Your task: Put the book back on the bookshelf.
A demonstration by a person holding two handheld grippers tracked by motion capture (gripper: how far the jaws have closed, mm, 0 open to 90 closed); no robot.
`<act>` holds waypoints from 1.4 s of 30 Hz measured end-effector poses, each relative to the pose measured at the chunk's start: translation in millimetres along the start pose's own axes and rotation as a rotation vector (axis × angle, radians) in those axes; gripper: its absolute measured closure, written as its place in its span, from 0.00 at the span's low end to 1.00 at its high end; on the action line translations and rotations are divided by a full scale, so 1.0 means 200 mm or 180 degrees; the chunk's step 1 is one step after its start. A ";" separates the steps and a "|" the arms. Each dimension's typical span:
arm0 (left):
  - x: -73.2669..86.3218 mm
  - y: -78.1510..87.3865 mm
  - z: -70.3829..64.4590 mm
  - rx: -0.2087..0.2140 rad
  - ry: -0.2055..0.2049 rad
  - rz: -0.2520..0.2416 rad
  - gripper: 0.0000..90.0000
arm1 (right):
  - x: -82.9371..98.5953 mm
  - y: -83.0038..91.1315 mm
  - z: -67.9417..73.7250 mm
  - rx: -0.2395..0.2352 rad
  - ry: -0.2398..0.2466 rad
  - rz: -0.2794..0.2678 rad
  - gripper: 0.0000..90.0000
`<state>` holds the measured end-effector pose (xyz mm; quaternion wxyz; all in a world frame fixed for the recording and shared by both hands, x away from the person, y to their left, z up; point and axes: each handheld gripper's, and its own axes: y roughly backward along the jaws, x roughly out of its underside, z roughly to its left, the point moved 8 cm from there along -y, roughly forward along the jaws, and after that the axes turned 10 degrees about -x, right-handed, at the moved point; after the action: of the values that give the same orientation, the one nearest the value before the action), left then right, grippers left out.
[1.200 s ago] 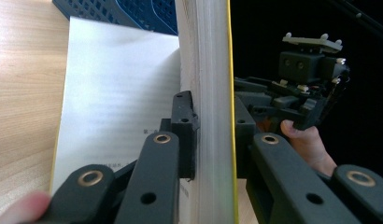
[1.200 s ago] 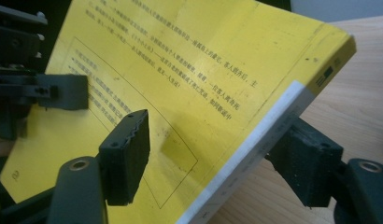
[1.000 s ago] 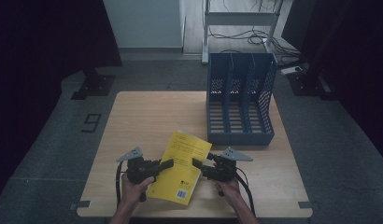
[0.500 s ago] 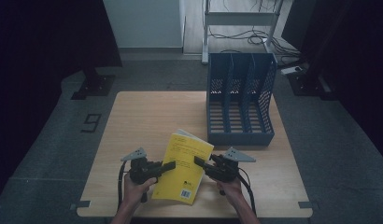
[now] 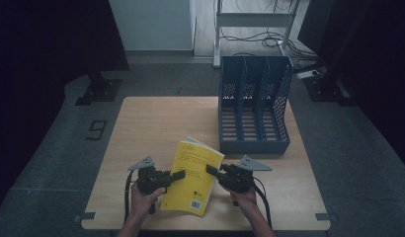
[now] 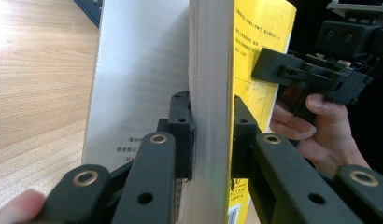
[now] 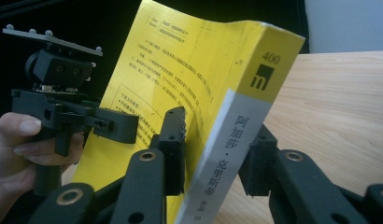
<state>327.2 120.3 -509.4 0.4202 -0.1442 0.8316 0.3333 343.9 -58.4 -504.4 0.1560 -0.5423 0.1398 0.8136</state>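
A yellow paperback book (image 5: 193,175) with a grey-and-yellow spine is held up, tilted, over the table's front part, between both grippers. My left gripper (image 5: 180,174) is shut on its page edge (image 6: 210,70), one jaw on the white front cover and one on the yellow back cover. My right gripper (image 5: 210,169) is shut on the spine side (image 7: 199,60), its jaws pressing both covers. In the left gripper view the right gripper (image 6: 273,70) sits against the yellow cover. In the right gripper view the left gripper (image 7: 117,125) reaches the cover from the left.
A blue three-slot file rack (image 5: 255,106) stands upright at the back right of the wooden table (image 5: 156,123), its slots open toward me. Dark floor surrounds the table, and a metal stand with cables is behind the rack.
Both grippers keep their hold on the book. Hands and book have shifted only slightly toward the table's front edge.
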 end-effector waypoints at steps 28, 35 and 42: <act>0.01 -0.02 -0.05 0.0089 -0.0168 -0.0029 0.79 | -0.10 0.05 0.12 0.0082 0.0742 -0.0020 0.79; 0.01 -0.03 -0.05 0.0087 -0.0198 -0.0001 0.79 | -0.10 0.05 0.13 -0.0124 0.0652 -0.0033 0.78; 0.02 -0.03 -0.08 0.0122 -0.0239 0.0024 0.79 | -0.10 0.04 0.15 -0.0171 0.0666 0.0014 0.77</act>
<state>319.2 105.5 -508.6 0.4525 -0.1204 0.8220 0.3240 323.2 -55.8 -475.0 0.1242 -0.6281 0.1346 0.7563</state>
